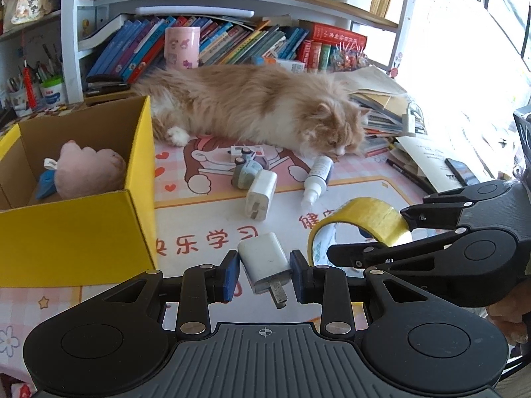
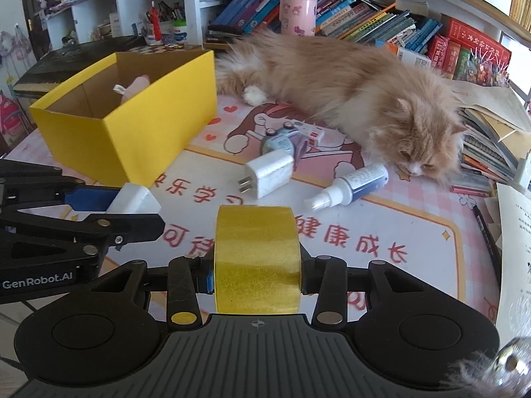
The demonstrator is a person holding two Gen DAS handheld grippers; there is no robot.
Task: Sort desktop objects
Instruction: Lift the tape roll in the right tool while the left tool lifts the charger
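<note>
Gripping is seen on both sides: the left gripper (image 1: 265, 272) is clenched on a white charger (image 1: 265, 262), pads on its two side faces, prongs pointing toward the bottom of the frame. The right gripper (image 2: 257, 273) is clamped on a yellow tape roll (image 2: 257, 258), held by its flat ends. Both items appear lifted just off the desk mat (image 1: 205, 219), though contact with the mat cannot be ruled out.

The yellow box (image 1: 76, 232) sits at left of the left wrist view, a pink plush toy (image 1: 88, 169) already inside. Carrying to the box is judged to be the step in hand. The charger should be raised clear of the near wall before release, then dropped beside the plush. The tape should be brought in after, so the grippers are not crossed.

Left on the mat at frame centre: a second charger (image 1: 261, 194), a spray bottle (image 1: 318, 179), a toy car (image 1: 245, 169). A cat (image 1: 265, 106) lies just behind them, nose near the bottle; slow moves are advised.
</note>
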